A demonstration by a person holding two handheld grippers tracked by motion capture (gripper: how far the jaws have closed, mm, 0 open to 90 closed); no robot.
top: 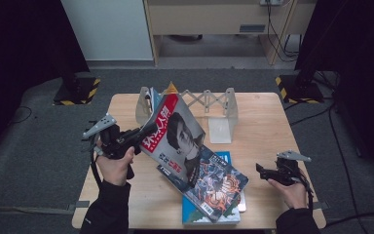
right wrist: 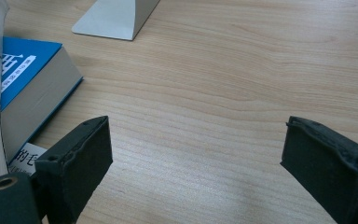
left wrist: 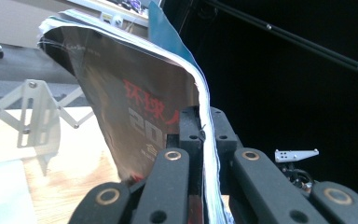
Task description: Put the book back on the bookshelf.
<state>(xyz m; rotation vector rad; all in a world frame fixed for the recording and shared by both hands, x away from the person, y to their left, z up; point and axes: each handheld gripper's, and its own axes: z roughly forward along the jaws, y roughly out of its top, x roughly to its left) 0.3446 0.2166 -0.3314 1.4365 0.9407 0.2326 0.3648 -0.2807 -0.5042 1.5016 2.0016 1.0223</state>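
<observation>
Magazine (top: 173, 131) pinched at its edge by my left tool (top: 137, 134), lifted off the worktop (top: 263, 122) stack, halfway toward the expandable book rack (top: 209, 105); slotting it in is left. Right tool (top: 263, 171) open, empty, low over the worktop. Cover reads 环球人物; books (top: 214, 187) remain.

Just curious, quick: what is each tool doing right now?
Left tool: closed on the magazine, lifted off the table.
Right tool: open, holding nothing.
</observation>
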